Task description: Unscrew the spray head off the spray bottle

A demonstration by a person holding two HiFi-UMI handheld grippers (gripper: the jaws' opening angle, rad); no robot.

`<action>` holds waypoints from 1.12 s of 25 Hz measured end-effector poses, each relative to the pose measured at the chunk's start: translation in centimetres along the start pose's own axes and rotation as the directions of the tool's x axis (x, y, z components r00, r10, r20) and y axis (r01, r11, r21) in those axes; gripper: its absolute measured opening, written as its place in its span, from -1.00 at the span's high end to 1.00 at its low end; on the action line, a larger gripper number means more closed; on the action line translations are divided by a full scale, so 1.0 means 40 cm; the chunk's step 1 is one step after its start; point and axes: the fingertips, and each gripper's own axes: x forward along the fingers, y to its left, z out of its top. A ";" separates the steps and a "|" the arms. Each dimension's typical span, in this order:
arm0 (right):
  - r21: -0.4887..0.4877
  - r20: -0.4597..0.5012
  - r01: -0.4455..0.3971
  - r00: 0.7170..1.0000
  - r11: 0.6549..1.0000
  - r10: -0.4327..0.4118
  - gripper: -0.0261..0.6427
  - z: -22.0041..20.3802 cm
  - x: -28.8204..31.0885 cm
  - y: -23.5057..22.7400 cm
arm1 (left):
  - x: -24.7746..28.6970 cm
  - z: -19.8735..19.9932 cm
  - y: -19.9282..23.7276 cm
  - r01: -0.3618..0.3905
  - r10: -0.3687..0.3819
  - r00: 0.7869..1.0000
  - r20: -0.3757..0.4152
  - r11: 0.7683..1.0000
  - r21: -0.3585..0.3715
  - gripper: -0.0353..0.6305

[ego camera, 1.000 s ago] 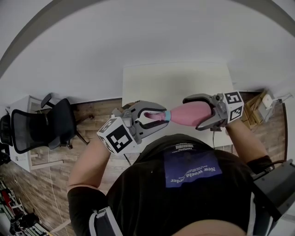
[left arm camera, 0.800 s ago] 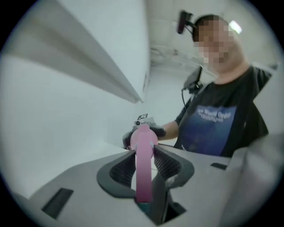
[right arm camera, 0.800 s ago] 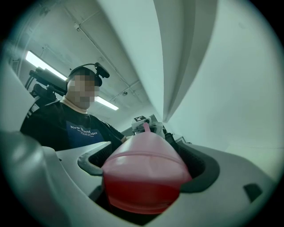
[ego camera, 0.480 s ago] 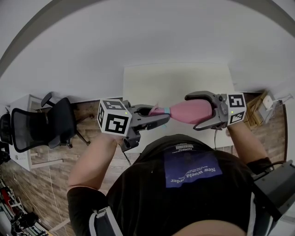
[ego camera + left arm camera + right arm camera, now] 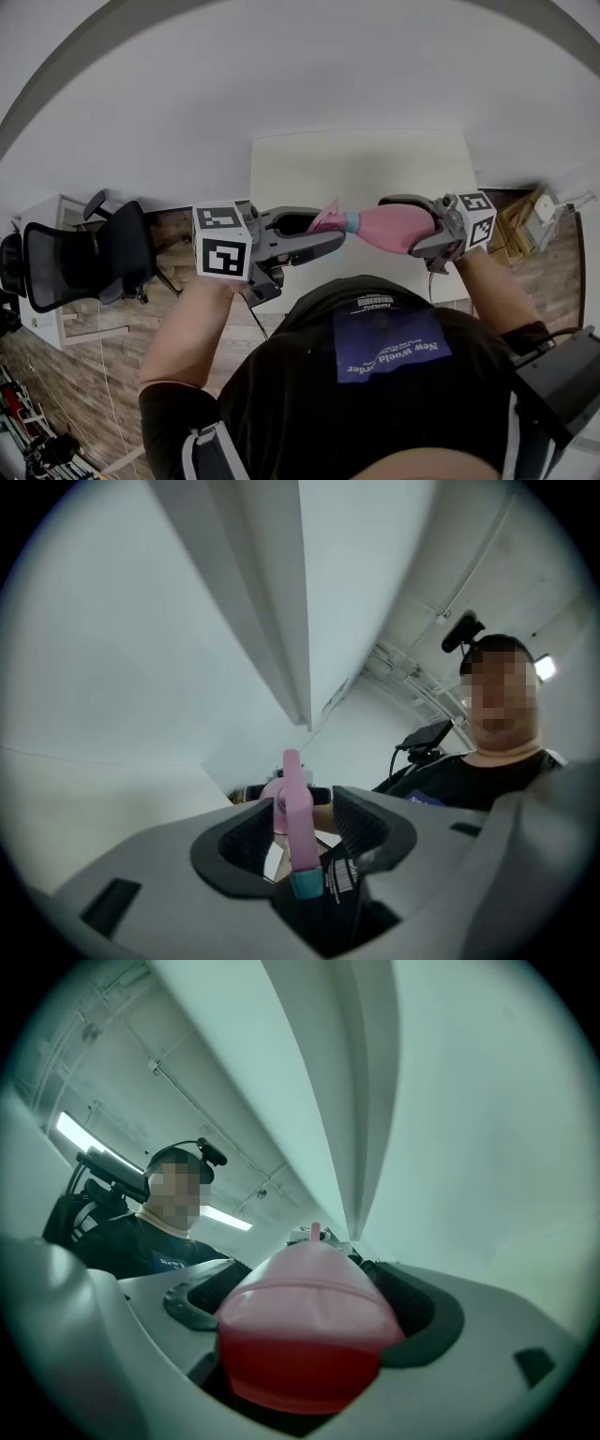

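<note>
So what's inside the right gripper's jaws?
The pink bottle, clamped by the right gripper and seen base-first. Its body covers the neck; only a tip of the spray head shows beyond.

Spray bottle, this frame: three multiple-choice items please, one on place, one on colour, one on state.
1. Where is the bottle body? A on the table; B in the right gripper; C on the chair.
2. What colour is the collar? A teal; B yellow; C black.
3. How does the bottle lie? A upright; B upside down; C sideways.
Answers: B, the right gripper view shows both pads pressed on the pink body. A, the ring behind the spray head is teal. C, the head view, looking down, shows it side-on.
</note>
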 end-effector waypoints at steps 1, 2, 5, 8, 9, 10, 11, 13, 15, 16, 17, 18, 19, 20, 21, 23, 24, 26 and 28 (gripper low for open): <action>0.008 0.004 -0.005 1.000 1.000 0.005 -0.47 0.000 -0.002 0.001 | -0.006 0.005 -0.008 0.014 -0.014 1.000 0.008 1.000 0.014 0.26; 0.013 0.007 -0.010 1.000 1.000 0.010 -0.47 0.000 -0.002 0.002 | -0.013 0.010 -0.015 0.026 -0.027 1.000 0.016 0.999 0.031 0.15; 0.022 0.017 -0.021 1.000 1.000 0.021 -0.47 0.005 0.002 0.005 | -0.049 0.040 -0.028 0.042 -0.050 0.996 0.070 0.993 0.107 -0.04; 0.033 0.021 -0.038 0.999 0.999 0.038 -0.47 0.010 0.000 0.008 | -0.103 0.083 -0.017 0.010 -0.042 0.989 0.143 0.977 0.215 -0.07; 0.038 0.022 -0.046 0.999 0.998 0.046 -0.47 0.011 -0.001 0.011 | -0.119 0.091 -0.007 -0.021 -0.021 0.988 0.154 0.964 0.264 -0.07; 0.045 0.024 -0.055 0.998 0.997 0.054 -0.47 0.013 -0.001 0.014 | -0.132 0.094 0.004 -0.060 0.011 0.989 0.150 0.944 0.325 -0.07; 0.052 0.026 -0.062 0.998 0.997 0.061 -0.47 0.015 -0.001 0.017 | -0.141 0.092 0.017 -0.103 0.054 0.990 0.131 0.910 0.402 -0.07; 0.064 0.030 -0.073 0.997 0.995 0.071 -0.47 0.019 0.002 0.021 | -0.148 0.072 0.054 -0.191 0.190 0.979 0.067 0.765 0.615 -0.07; 0.079 0.028 -0.079 0.997 0.994 0.077 -0.47 0.020 0.011 0.020 | -0.145 0.040 0.095 -0.209 0.374 0.927 0.030 0.449 0.869 -0.07; 0.089 0.022 -0.079 0.997 0.993 0.077 -0.47 0.019 0.014 0.018 | -0.137 0.021 0.108 -0.176 0.448 0.893 0.041 0.264 0.948 -0.07; 0.100 0.014 -0.076 0.997 0.992 0.075 -0.47 0.016 0.014 0.016 | -0.121 0.005 0.108 -0.129 0.490 0.870 0.060 0.108 0.986 -0.07; 0.110 0.002 -0.070 0.998 0.991 0.070 -0.47 0.009 0.011 0.013 | -0.099 -0.007 0.094 -0.086 0.497 0.864 0.074 0.002 0.996 -0.07; 0.121 -0.012 -0.061 0.998 0.991 0.063 -0.47 0.000 0.007 0.009 | -0.073 -0.014 0.072 -0.055 0.483 0.872 0.076 -0.059 0.997 -0.07; 0.131 -0.026 -0.051 0.998 0.990 0.055 -0.47 -0.010 0.002 0.004 | -0.050 -0.020 0.052 -0.026 0.464 0.883 0.068 -0.095 0.995 -0.07; 0.143 -0.037 -0.043 0.998 0.989 0.049 -0.47 -0.018 -0.001 -0.001 | -0.031 -0.028 0.039 0.008 0.454 0.890 0.048 -0.121 0.993 -0.07; 0.167 -0.047 -0.032 0.998 0.985 0.041 -0.47 -0.031 -0.003 -0.009 | -0.007 -0.052 0.034 0.087 0.458 0.889 -0.005 -0.158 0.984 -0.07; 0.177 -0.049 -0.029 0.998 0.984 0.038 -0.47 -0.038 -0.003 -0.011 | 0.001 -0.068 0.035 0.120 0.463 0.886 -0.031 -0.164 0.979 -0.07; 0.193 -0.055 -0.023 0.998 0.981 0.034 -0.47 -0.048 0.000 -0.015 | 0.007 -0.096 0.036 0.167 0.468 0.880 -0.075 -0.157 0.973 -0.07; 0.202 -0.065 -0.018 0.997 0.979 0.031 -0.47 -0.052 0.007 -0.018 | 0.009 -0.108 0.033 0.182 0.461 0.882 -0.101 -0.134 0.974 -0.07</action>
